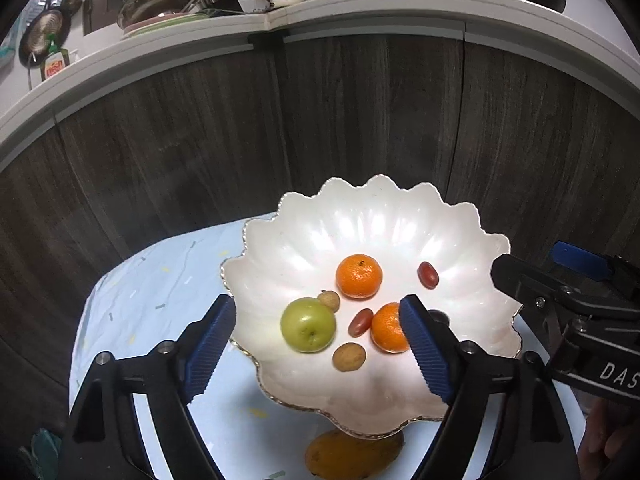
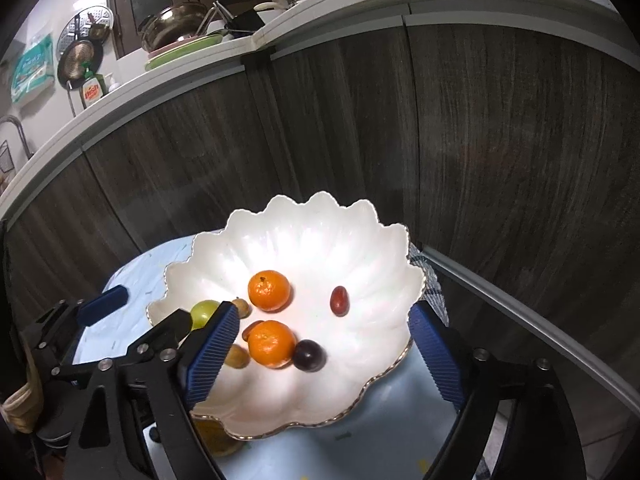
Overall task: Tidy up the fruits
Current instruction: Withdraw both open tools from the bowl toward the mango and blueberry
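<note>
**Operator:** Eight fruits lie in the scalloped white bowl (image 1: pixel 372 220), and one more, a yellow-orange mango (image 1: pixel 352 454), sits on the table half under the bowl's near rim. List them by size with handling notes.

**Technician:** Largest is the mango: probably heavy and soft-skinned. Grip across the middle, with moderate force. Next, the green apple (image 1: pixel 308 330), left of the bowl's centre: firm, smooth, likely slippery. Grip at its widest girth. Two mandarins follow, the far mandarin (image 1: pixel 359 276) near the bowl's centre and the near mandarin (image 1: pixel 388 328) nearer the front rim: light, with yielding peel. Grip gently across the sides. The dark plum (image 2: pixel 308 355) touches the near mandarin's right side: small, easily bruised. The smallest are two tan longans, one (image 1: pixel 349 356) in front of the apple and one (image 1: pixel 329 301) behind it, and two red oval fruits, one (image 1: pixel 361 322) against the near mandarin and one (image 1: pixel 428 275) toward the right wall. All four are light and apt to roll.

**Operator:** Finger status?

**Technician:** The left gripper (image 1: pixel 320 354) stands wide open over the bowl's front-left, with nothing between its blue pads (image 1: pixel 210 350). The right gripper (image 2: pixel 326 354) is likewise spread wide over the bowl's front; the near mandarin and plum show in its gap, but neither pad (image 2: pixel 212 354) presses on them.

**Operator:** Fragility?

**Technician:** Treat the bowl as brittle. Keep the pads off its thin rim.
</note>
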`<action>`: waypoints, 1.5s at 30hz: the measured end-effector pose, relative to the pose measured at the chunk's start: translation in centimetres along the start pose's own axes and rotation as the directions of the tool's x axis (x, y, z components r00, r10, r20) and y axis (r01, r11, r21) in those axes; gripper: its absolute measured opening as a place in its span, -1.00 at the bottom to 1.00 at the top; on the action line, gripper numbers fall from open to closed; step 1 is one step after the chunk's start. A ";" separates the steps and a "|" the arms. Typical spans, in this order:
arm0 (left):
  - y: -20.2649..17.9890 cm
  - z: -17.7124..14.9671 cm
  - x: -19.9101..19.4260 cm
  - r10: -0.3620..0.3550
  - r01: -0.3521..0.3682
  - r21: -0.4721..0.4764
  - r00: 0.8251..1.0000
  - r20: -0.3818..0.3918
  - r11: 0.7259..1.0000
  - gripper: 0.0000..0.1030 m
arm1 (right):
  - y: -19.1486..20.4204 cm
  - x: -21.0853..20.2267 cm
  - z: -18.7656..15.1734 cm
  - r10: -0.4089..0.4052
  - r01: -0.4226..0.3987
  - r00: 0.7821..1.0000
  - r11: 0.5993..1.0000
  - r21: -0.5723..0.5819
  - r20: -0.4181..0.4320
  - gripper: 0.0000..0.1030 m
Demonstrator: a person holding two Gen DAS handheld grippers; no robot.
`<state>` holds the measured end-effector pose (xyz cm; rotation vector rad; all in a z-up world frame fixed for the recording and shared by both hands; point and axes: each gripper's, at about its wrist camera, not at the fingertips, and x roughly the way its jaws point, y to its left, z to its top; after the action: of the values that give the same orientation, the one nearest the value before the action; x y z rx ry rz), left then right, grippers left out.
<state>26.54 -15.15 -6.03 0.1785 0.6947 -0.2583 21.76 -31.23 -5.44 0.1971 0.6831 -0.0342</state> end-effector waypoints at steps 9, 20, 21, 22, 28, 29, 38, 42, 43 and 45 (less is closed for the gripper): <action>0.7 -0.1 -1.5 0.023 -0.023 -0.013 1.000 0.010 1.000 0.77 | 0.4 -1.0 0.1 -0.014 0.014 1.000 1.000 0.000 0.011 0.80; 2.0 -0.3 -4.7 0.048 -0.047 -0.029 0.998 0.037 0.998 0.82 | 2.0 -3.6 0.1 -0.048 0.049 0.998 0.999 -0.020 0.041 0.80; 2.1 -0.3 -5.1 0.049 -0.048 -0.030 0.998 0.039 0.998 0.82 | 2.2 -3.9 0.0 -0.050 0.051 0.998 0.999 -0.020 0.044 0.80; 2.1 -0.3 -5.3 0.050 -0.048 -0.030 0.998 0.041 0.998 0.82 | 2.3 -4.2 -0.1 -0.049 0.050 0.998 0.999 -0.020 0.045 0.80; 2.6 -0.8 -7.2 0.060 -0.058 -0.031 0.997 0.058 0.998 0.83 | 3.0 -5.9 -0.4 -0.062 0.063 0.997 0.998 -0.021 0.052 0.80; 2.6 -0.9 -7.5 0.062 -0.060 -0.031 0.996 0.058 0.998 0.83 | 3.2 -6.2 -0.5 -0.064 0.066 0.996 0.998 -0.021 0.055 0.80; 3.6 -1.8 -9.7 0.088 -0.085 -0.038 0.993 0.075 0.996 0.84 | 4.8 -8.4 -0.9 -0.075 0.079 0.994 0.996 -0.042 0.085 0.93; 4.1 -2.2 -10.7 0.097 -0.094 -0.038 0.992 0.081 0.995 0.84 | 5.4 -8.9 -1.1 -0.076 0.080 0.993 0.996 -0.045 0.088 0.93; 4.2 -2.3 -10.7 0.099 -0.096 -0.038 0.992 0.081 0.995 0.84 | 5.6 -9.0 -1.2 -0.076 0.081 0.993 0.996 -0.046 0.089 0.93; 4.5 -2.6 -11.0 0.104 -0.101 -0.039 0.991 0.080 0.994 0.84 | 5.9 -9.2 -1.4 -0.079 0.084 0.993 0.995 -0.048 0.092 0.93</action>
<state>18.17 -8.34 -0.53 0.1691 0.6062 -0.1547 14.35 -25.53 0.29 0.1171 0.6017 -0.1033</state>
